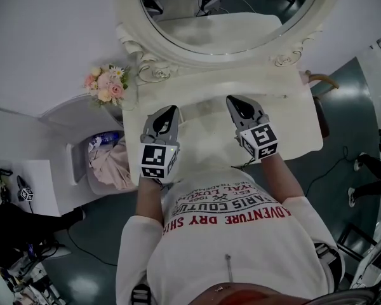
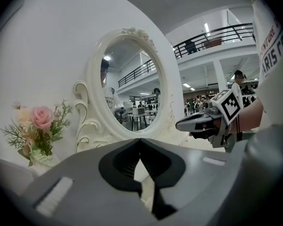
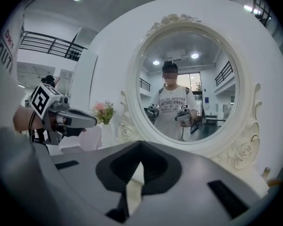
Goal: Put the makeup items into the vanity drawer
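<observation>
left tongs (image 1: 170, 110): closed, empty | right tongs (image 1: 234, 101): closed, empty | both above vanity top (image 1: 292, 135), apparently clear of it

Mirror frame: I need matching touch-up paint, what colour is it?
The mirror frame is cream white, clearest in the right gripper view.

Both grippers were held out ahead of the person's chest, side by side but apart, pointing forward and only slightly down. The left gripper (image 1: 170, 112) had its jaws brought together with nothing between them (its own view showed the tips meeting). The right gripper (image 1: 235, 103) was likewise closed and empty. The left forearm (image 1: 149, 199) and right forearm (image 1: 284, 175) ran back, bare, to white sleeves at the bent elbows.
</observation>
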### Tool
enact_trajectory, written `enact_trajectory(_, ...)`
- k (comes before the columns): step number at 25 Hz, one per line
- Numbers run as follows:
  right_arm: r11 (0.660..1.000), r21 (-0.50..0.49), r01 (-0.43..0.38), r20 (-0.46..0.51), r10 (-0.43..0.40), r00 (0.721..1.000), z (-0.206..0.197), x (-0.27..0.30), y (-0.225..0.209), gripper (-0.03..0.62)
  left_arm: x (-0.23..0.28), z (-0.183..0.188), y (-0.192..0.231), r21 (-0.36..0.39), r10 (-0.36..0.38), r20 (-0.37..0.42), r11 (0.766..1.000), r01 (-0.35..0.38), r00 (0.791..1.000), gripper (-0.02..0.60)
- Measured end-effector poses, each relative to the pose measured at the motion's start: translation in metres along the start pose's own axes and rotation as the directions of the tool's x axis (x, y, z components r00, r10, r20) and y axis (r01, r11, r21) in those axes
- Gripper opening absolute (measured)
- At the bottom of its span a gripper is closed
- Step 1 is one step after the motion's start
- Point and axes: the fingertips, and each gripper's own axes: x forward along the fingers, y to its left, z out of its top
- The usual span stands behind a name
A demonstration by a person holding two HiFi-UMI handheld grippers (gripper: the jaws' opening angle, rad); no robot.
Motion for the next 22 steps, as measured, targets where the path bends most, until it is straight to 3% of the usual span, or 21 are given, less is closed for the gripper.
enact_trajectory(13, 1.000, 0.009, -0.015, 0.002, 0.015, 1.000, 0.001, 0.009, 0.002, 0.009, -0.007, 0.002, 0.001, -0.004, 0.019, 0.004, 1.000, -0.019, 1.000, 0.011)
enact_trajectory(22, 1.000, 0.015, 0.017, 0.025, -0.017, 1.000, 0.002, 0.006, 0.000, 0.009, -0.011, 0.005, -0.006, 0.019, 0.008, 0.012, 1.000, -0.008, 1.000, 0.011)
